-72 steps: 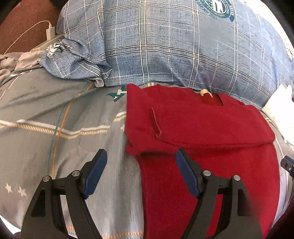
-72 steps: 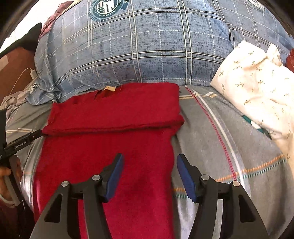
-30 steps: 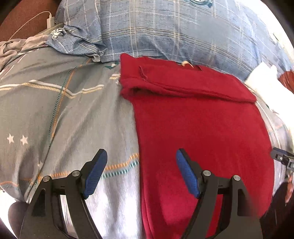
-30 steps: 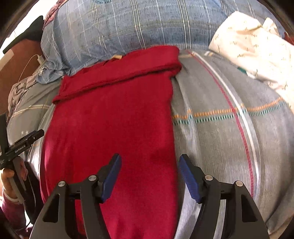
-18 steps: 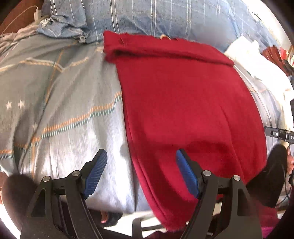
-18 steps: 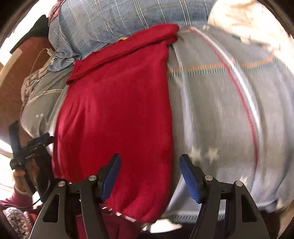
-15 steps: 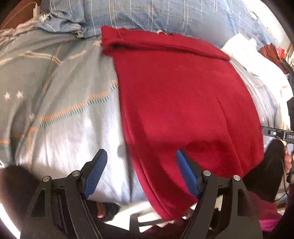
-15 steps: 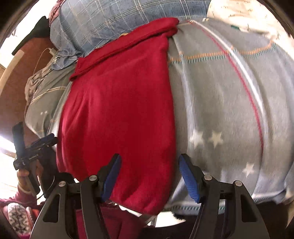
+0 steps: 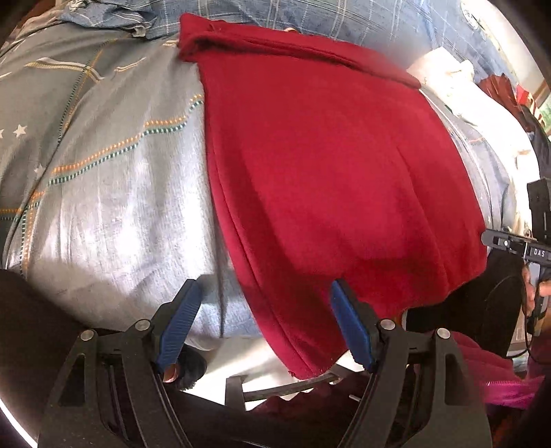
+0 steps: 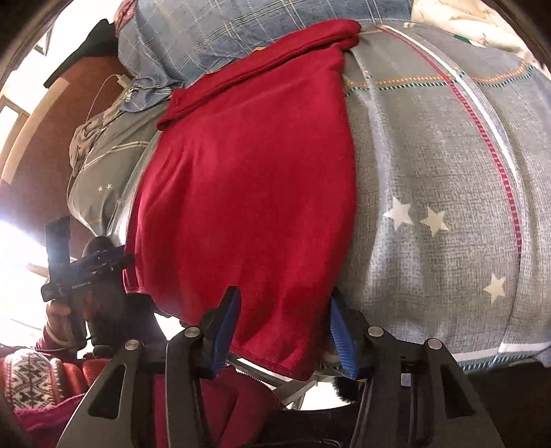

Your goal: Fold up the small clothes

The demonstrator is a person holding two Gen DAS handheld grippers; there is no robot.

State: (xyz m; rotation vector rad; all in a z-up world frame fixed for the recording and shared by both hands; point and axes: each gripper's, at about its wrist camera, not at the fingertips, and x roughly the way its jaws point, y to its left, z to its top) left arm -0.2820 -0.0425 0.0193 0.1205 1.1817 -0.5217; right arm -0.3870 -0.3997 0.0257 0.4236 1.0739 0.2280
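A red garment (image 9: 327, 165) lies lengthwise on the grey bedspread (image 9: 103, 172), its far end folded over near the pillows and its near hem hanging over the bed's front edge. My left gripper (image 9: 265, 320) is open, its jaws either side of the hem's left corner. In the right wrist view the garment (image 10: 248, 179) hangs the same way, and my right gripper (image 10: 282, 327) is open with its jaws straddling the hem's right corner. Neither gripper holds the cloth.
Blue plaid pillows (image 10: 241, 27) lie behind the garment. A white floral cloth (image 9: 447, 79) sits at the right. The bedspread (image 10: 447, 206) drops off at the front edge. The person's legs in dark red (image 10: 213, 406) are below.
Both grippers have drawn back from the folded far end to the bed's front edge, reaching the hanging hem. Both stayed open. The garment has not moved.
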